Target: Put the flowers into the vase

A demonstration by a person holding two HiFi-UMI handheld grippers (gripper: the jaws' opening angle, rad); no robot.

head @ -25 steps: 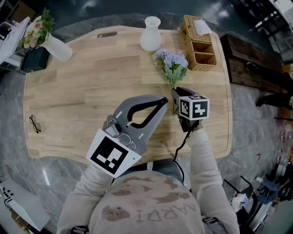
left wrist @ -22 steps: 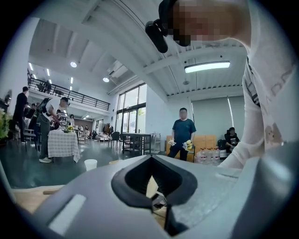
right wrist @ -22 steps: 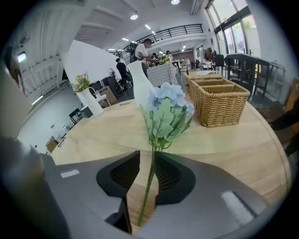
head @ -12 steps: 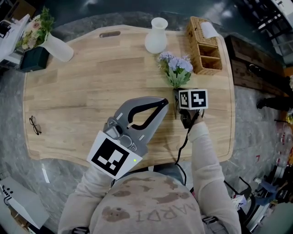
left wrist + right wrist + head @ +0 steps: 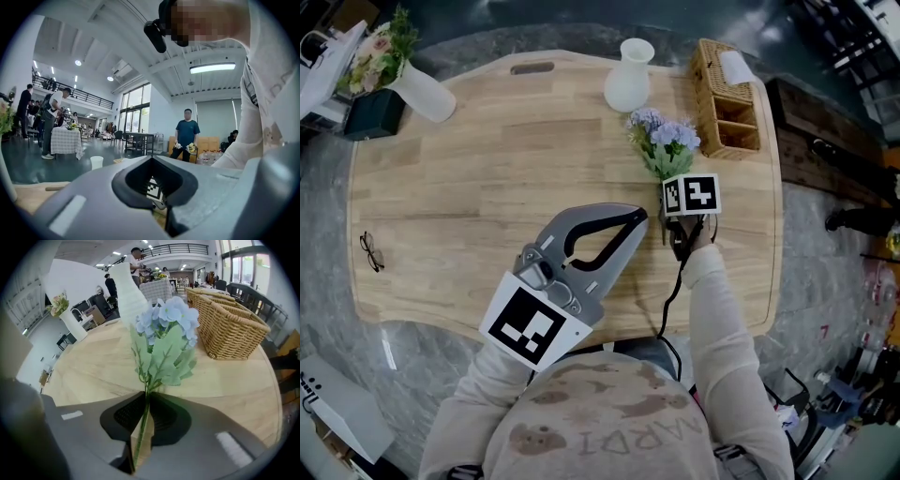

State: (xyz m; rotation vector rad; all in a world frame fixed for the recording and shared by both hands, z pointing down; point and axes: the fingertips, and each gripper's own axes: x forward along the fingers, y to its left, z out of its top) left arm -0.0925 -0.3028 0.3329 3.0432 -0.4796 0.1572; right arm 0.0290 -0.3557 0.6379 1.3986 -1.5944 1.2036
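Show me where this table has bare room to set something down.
Widest bare wood: the table's middle and left, between the glasses, the leaning white vase and the left tongs. Crowded: the far right corner, where upright vase, wicker basket and held flowers cluster.

The flowers' [image 5: 166, 333] lower stem is hidden between the right hand-held gripper's [image 5: 144, 418] jaws.

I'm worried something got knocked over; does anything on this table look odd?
Nothing is spilled or toppled. The white bulbous vase and the woven wicker basket stand upright; the right claw is shut on the pale blue artificial flowers. Only a pair of dark-rimmed glasses lies stray near the wooden table's left edge.
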